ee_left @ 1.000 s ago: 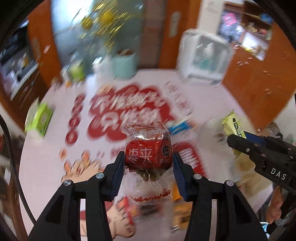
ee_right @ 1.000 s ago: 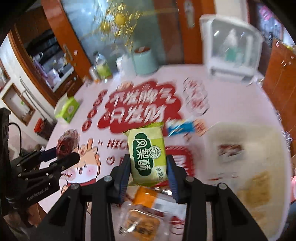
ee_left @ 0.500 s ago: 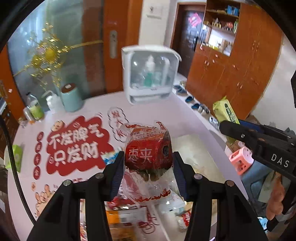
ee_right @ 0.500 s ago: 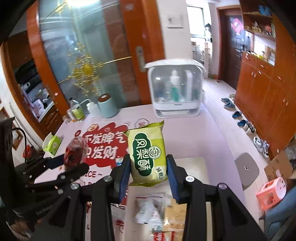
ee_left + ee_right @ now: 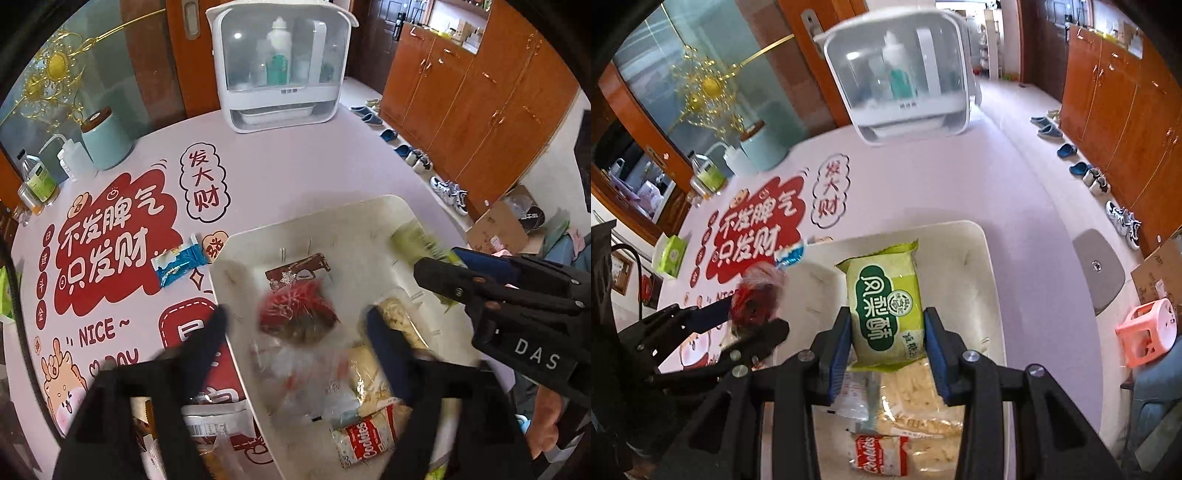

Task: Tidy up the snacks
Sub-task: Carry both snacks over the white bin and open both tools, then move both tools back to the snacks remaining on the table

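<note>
Both grippers hang over the white bin (image 5: 236,254) on the pink table (image 5: 295,162), and this is the drop-off step.

The left gripper (image 5: 295,325) is opening its jaws right now. They stand wide, and the red snack (image 5: 295,314) in its clear wrapper sits between them, blurry, with gaps on both sides. It looks let go and falling into the bin. Seen from the right wrist camera, the red snack (image 5: 757,299) is at the tips of the left gripper (image 5: 753,321), over the bin's left edge.

The right gripper (image 5: 886,332) has narrow jaws that are just starting to open. The green snack pack (image 5: 884,306) is between its blue pads (image 5: 840,347), and they seem to touch it on both sides. The pack stands up, over the middle of the white bin (image 5: 990,266).

To do this well, I think each hand should stay low over the bin and open all the way before it pulls back (so nothing bounces out). The red snack is close to the left wall, so a small nudge inward may help. A cookie bag (image 5: 369,435) and other packs already lie inside. One blue snack (image 5: 179,264) waits on the table, just beside the bin.
</note>
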Motion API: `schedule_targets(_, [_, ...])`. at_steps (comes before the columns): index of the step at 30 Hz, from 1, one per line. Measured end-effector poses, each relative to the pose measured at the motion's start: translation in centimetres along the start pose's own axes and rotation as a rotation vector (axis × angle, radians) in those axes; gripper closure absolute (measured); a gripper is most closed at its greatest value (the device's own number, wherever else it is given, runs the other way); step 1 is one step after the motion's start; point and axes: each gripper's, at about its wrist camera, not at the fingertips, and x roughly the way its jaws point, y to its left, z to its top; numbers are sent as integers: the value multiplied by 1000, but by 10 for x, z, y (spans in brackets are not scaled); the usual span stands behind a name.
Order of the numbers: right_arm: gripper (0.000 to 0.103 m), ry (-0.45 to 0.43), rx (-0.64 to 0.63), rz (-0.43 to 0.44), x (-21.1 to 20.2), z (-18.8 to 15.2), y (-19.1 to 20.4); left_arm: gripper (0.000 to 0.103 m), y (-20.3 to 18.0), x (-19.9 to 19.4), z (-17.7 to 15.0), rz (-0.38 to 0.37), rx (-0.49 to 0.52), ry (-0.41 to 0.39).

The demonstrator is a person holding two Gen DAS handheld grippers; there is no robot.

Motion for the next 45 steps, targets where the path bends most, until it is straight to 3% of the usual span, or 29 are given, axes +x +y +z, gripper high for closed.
schedule_targets(2, [57, 0, 0, 6, 4, 2, -2, 11, -1, 1, 1, 5, -15, -3])
schedule_targets(5, [34, -10, 24, 3, 7, 7, -9, 11, 4, 5, 4, 9, -36, 13])
schedule_targets(13, [34, 0, 19, 45, 9, 8, -7, 11, 20, -10, -5, 49, -71, -11])
schedule_targets(30, [34, -83, -37, 45, -33, -26, 28, 11, 38, -73, -56, 90, -72, -98])
schedule_targets(45, [34, -37, -69, 84, -23, -61, 78, 11, 85, -96, -109, 174, -83, -72])
